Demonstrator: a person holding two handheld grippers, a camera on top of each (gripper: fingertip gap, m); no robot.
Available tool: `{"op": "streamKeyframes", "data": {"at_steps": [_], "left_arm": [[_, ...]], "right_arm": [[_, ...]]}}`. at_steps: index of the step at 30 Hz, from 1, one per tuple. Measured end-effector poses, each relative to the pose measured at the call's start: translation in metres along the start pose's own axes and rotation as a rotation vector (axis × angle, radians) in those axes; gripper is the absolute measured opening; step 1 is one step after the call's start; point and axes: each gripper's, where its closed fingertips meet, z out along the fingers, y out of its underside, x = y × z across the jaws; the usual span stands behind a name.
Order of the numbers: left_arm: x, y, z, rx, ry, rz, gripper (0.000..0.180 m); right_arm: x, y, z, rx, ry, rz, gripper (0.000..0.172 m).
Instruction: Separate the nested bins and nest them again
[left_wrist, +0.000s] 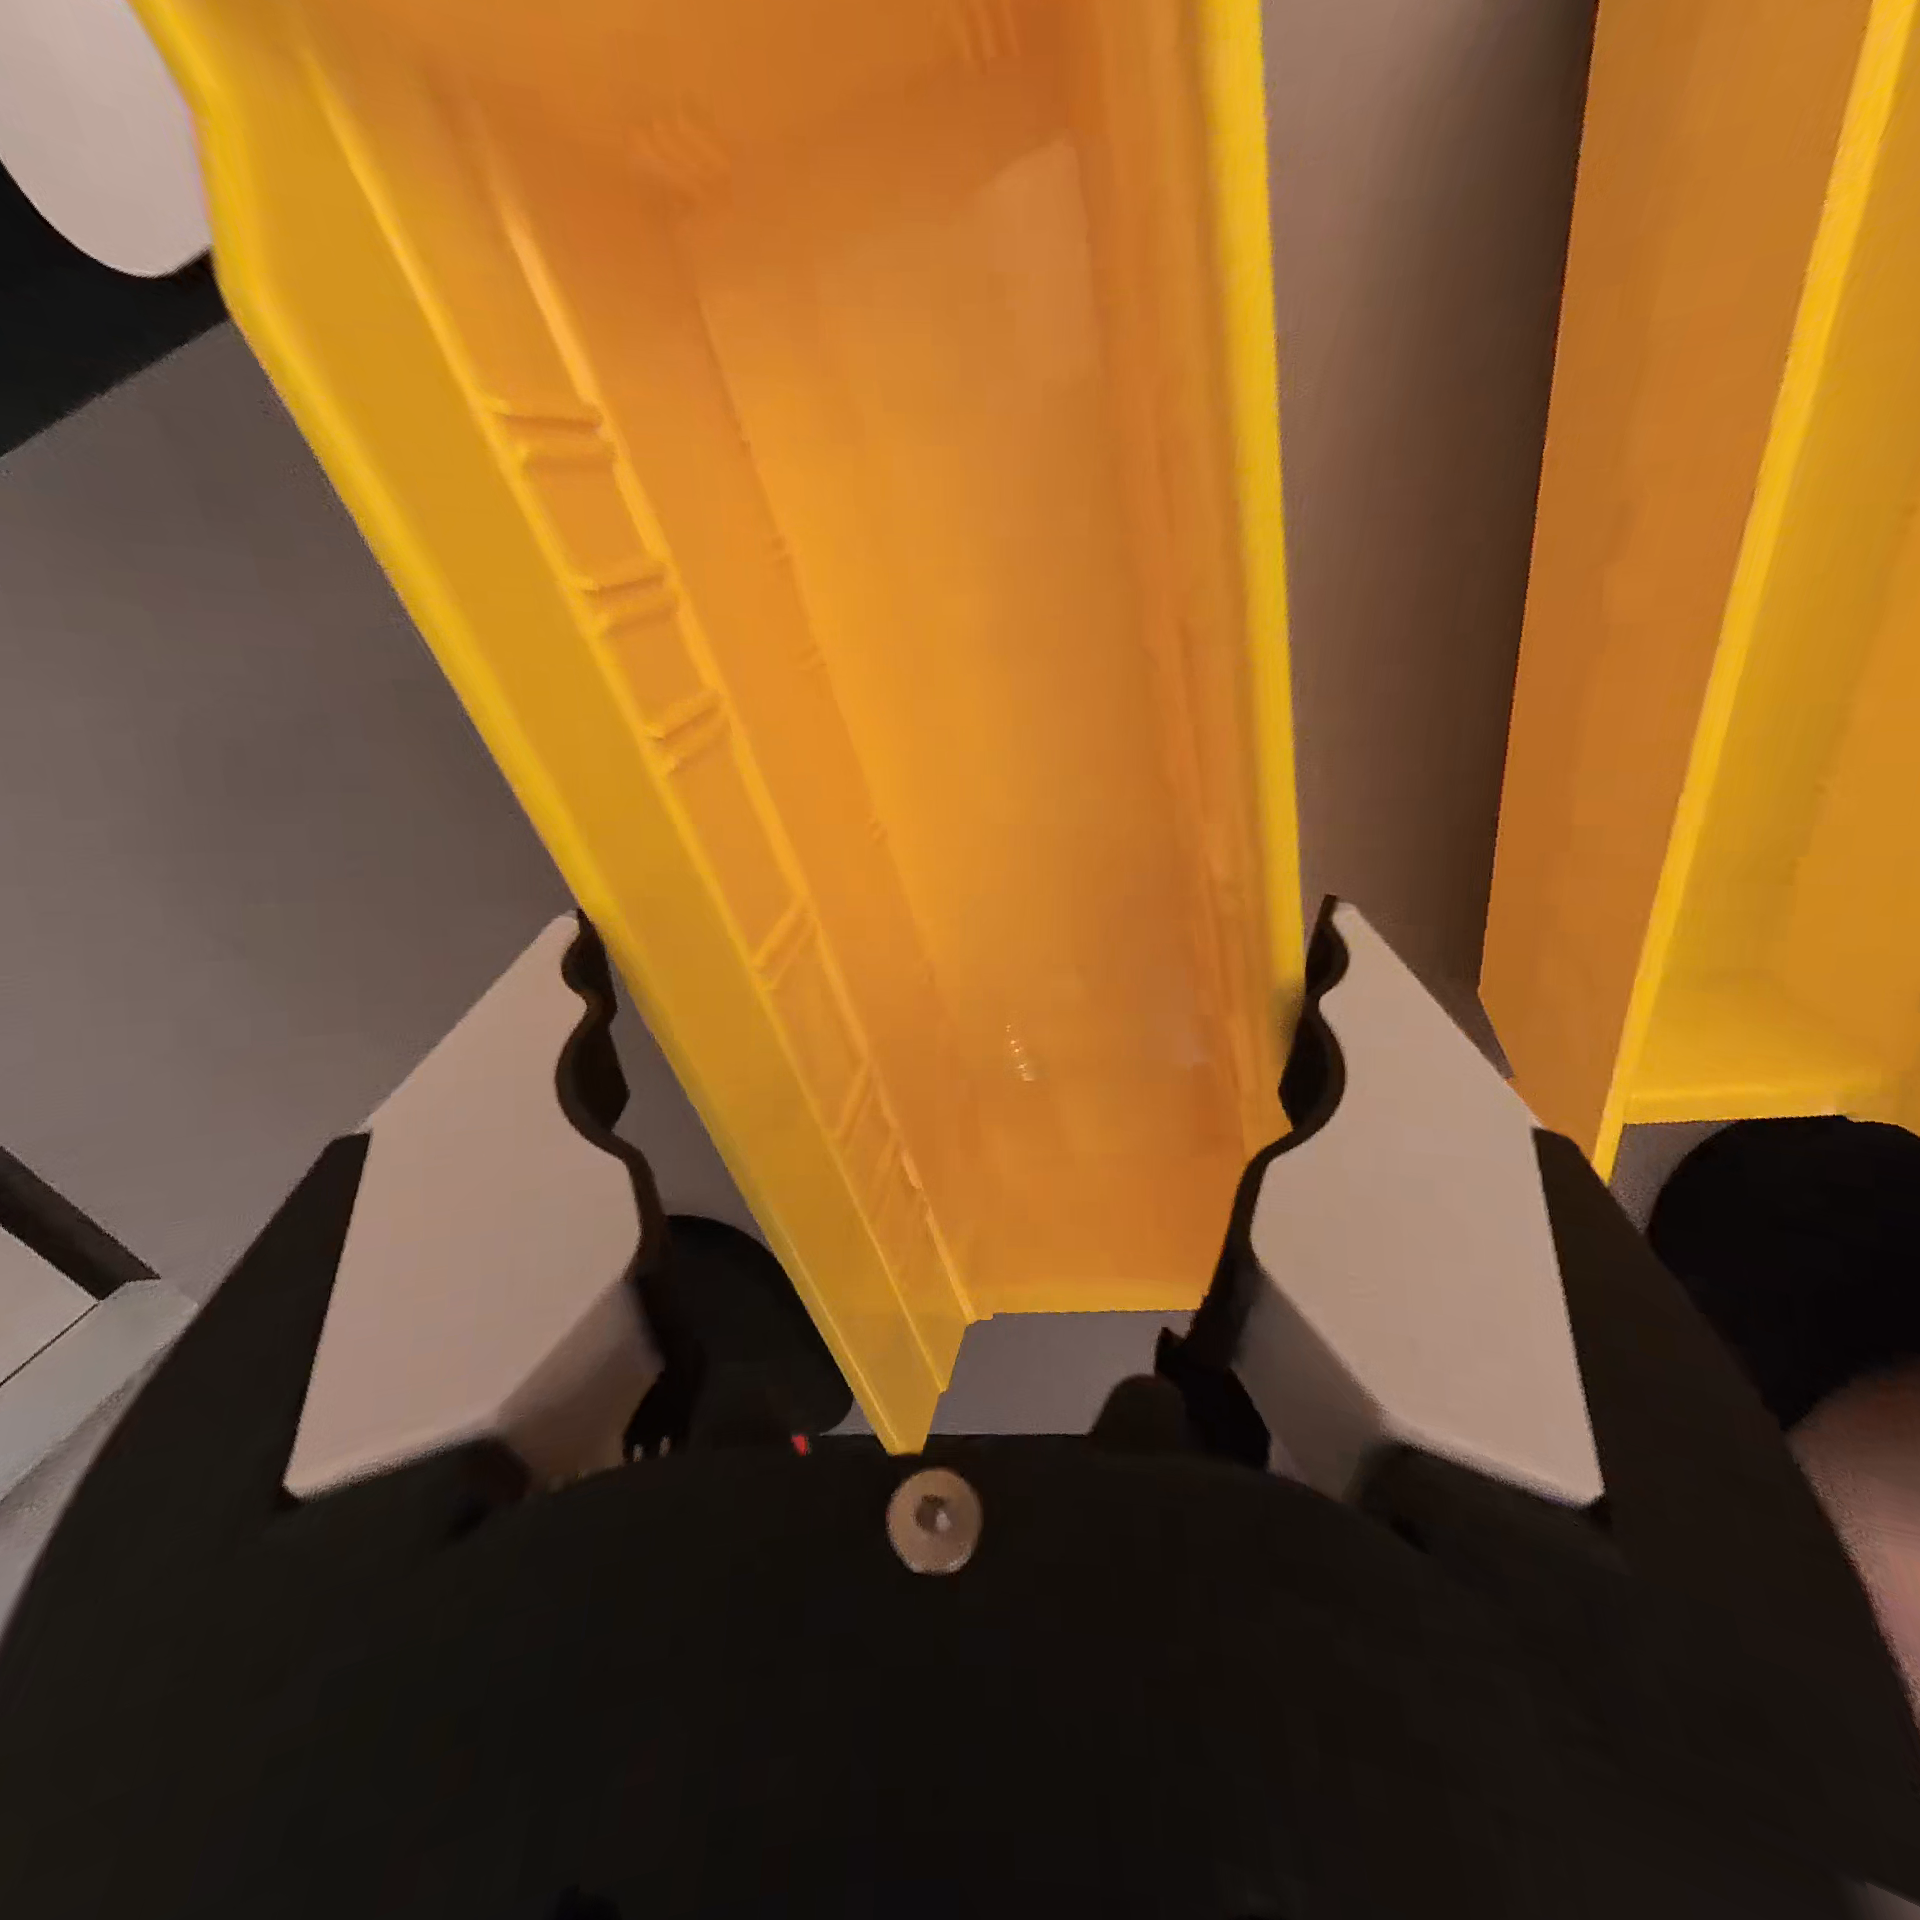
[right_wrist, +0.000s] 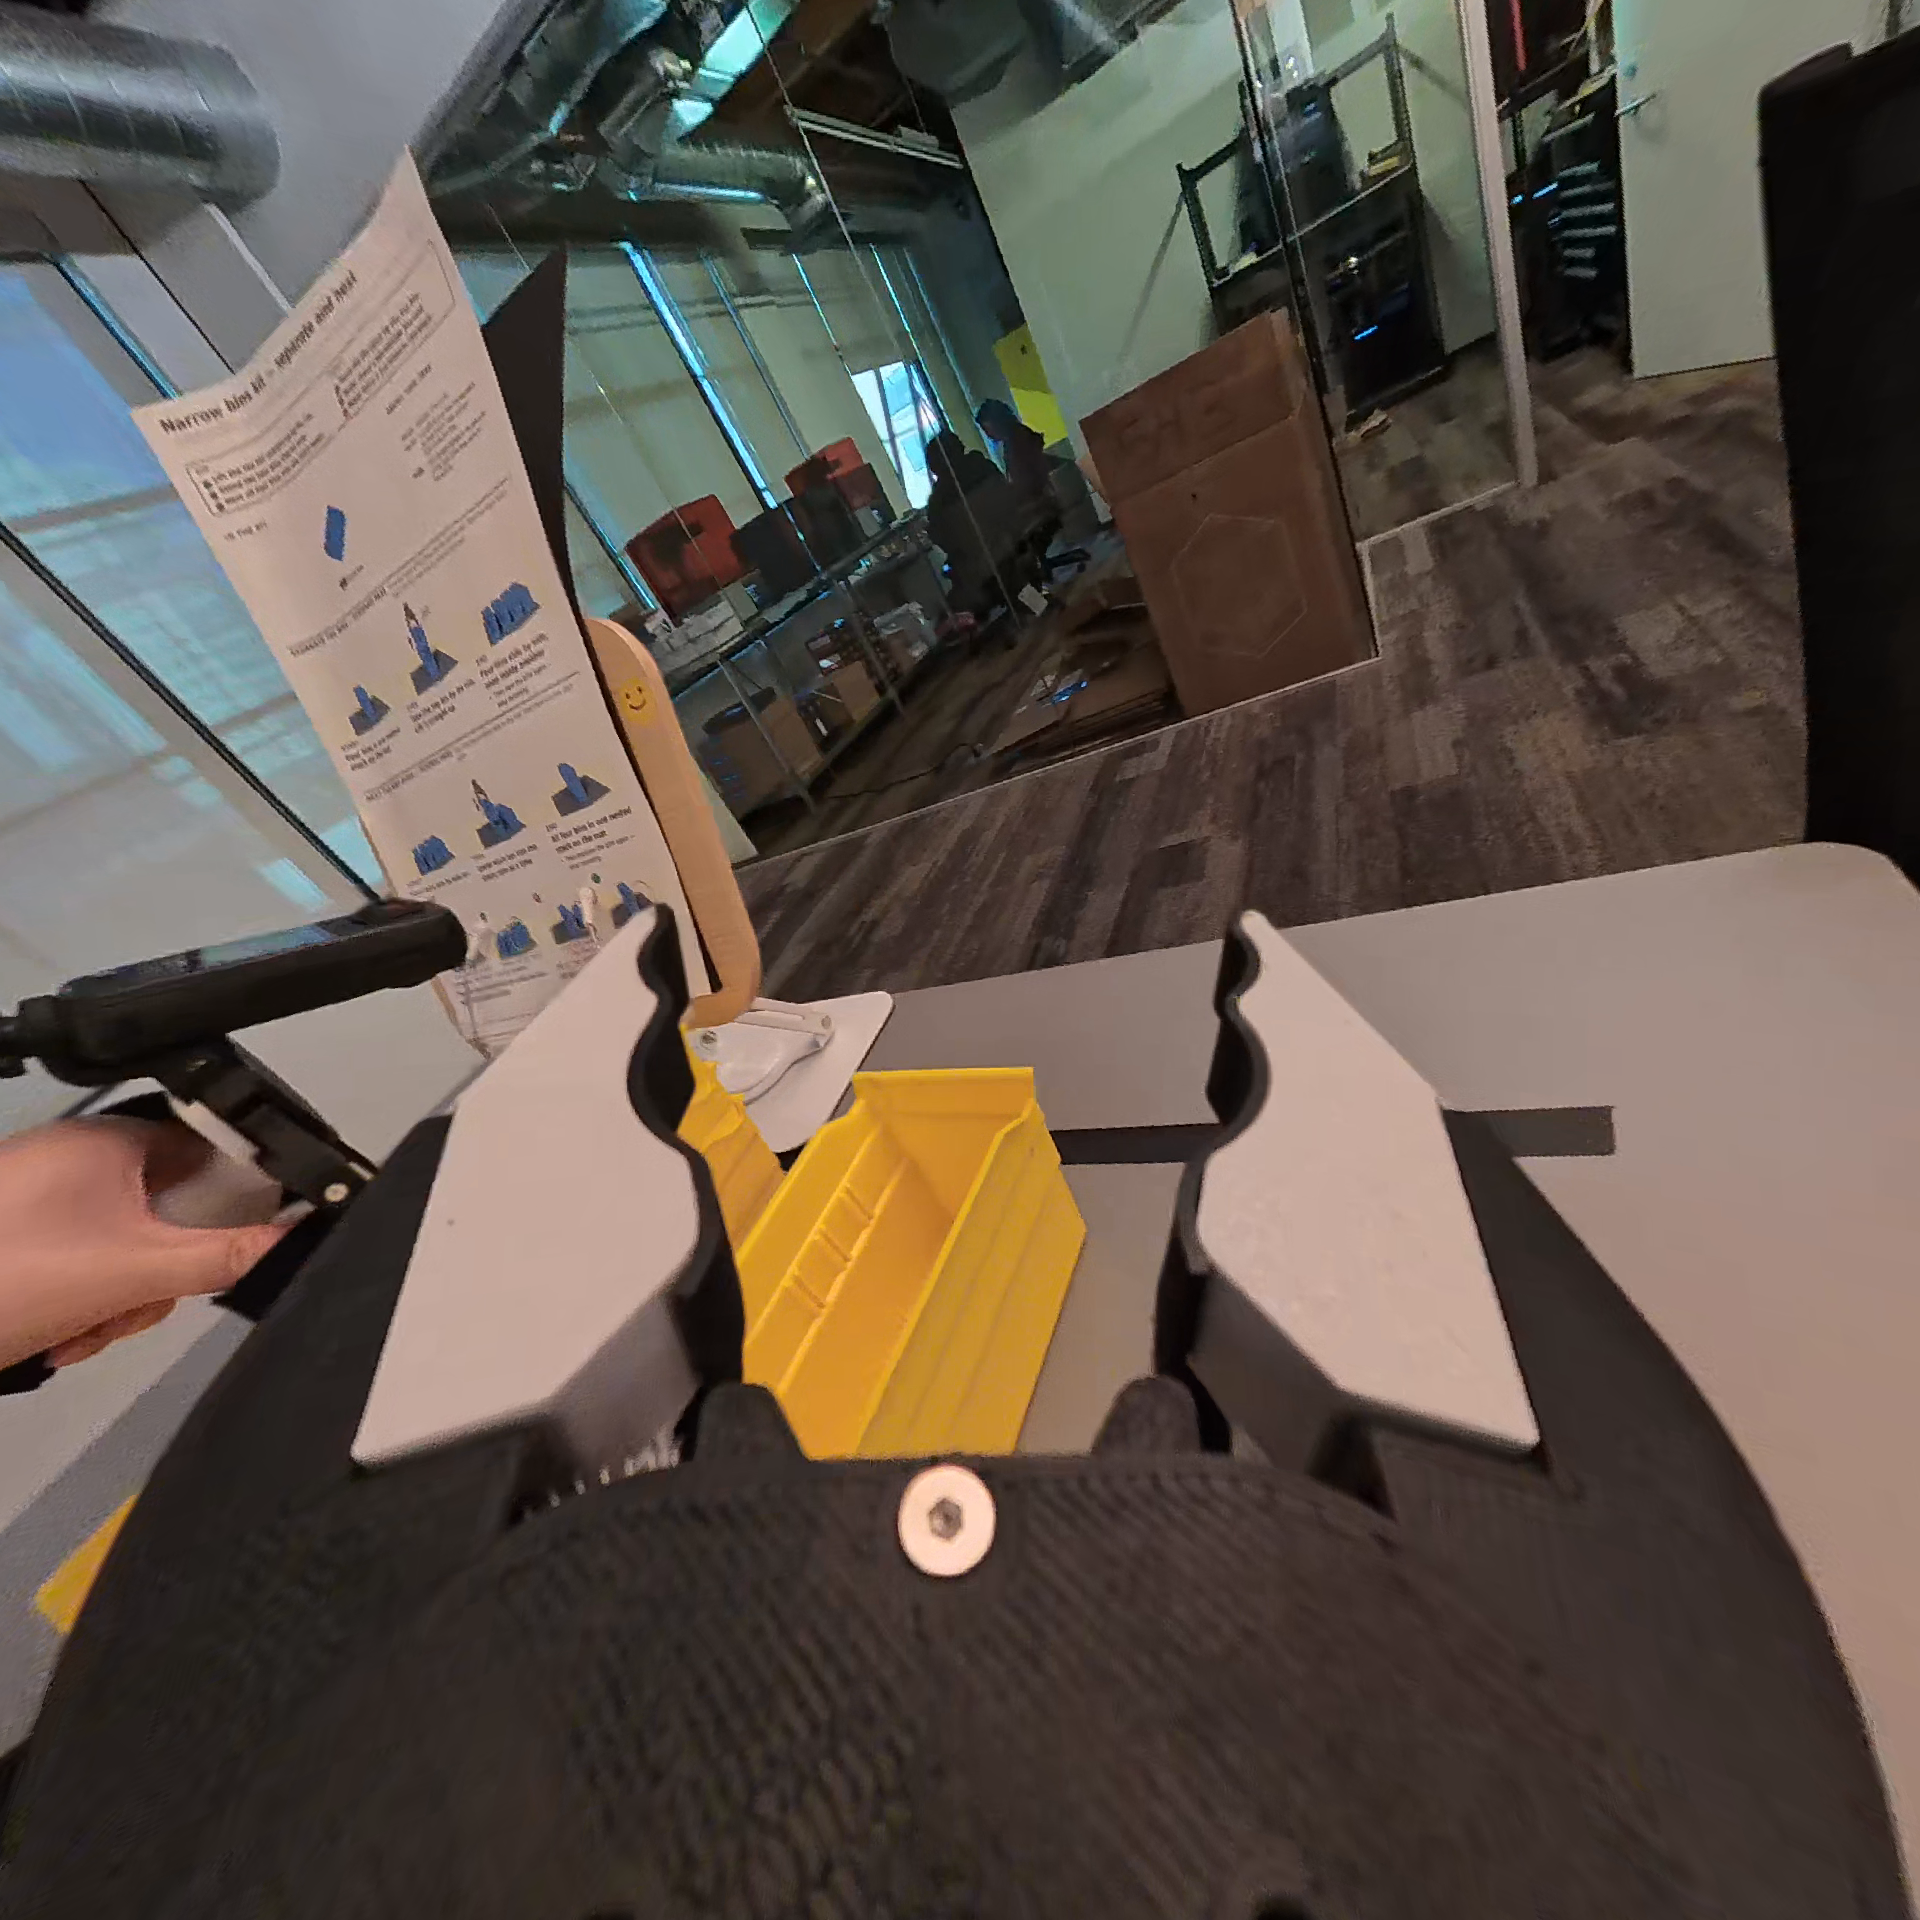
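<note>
In the left wrist view a long yellow bin (left_wrist: 987, 623) lies between the fingers of my left gripper (left_wrist: 956, 914), reaching almost back to the palm. The right pad (left_wrist: 1311, 1039) sits at the bin's right rim. Grey table shows between the left pad (left_wrist: 590, 1049) and the bin's wall, so the jaws stand open around it. A second yellow bin (left_wrist: 1714, 520) lies parallel on the right. In the right wrist view my right gripper (right_wrist: 948, 920) hovers open and empty above a yellow bin (right_wrist: 914, 1247) on the grey table (right_wrist: 1558, 987). Another bin (right_wrist: 727, 1143) peeks out behind its left finger.
A printed instruction sheet (right_wrist: 416, 623) stands at the table's far left on a stand with a tan arm (right_wrist: 675, 810) and white base (right_wrist: 821, 1049). A black tape strip (right_wrist: 1538, 1132) crosses the table. A hand (right_wrist: 94, 1247) holds the other gripper's handle at the left.
</note>
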Motion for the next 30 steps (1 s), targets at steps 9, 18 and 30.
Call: {"op": "streamKeyframes", "data": {"at_steps": [9, 18, 30], "left_arm": [[0.0, 0.001, -0.005, -0.002, 0.072, -0.003, 0.124], [0.002, 0.015, -0.01, -0.101, 0.053, 0.013, 0.113], [-0.004, -0.004, -0.052, 0.056, 0.092, 0.07, 0.029]], "right_arm": [[-0.004, 0.017, 0.009, -0.074, 0.003, -0.009, 0.101], [-0.008, 0.021, 0.013, -0.098, -0.003, -0.019, 0.101], [-0.004, 0.028, 0.016, -0.129, 0.004, -0.01, 0.101]]}}
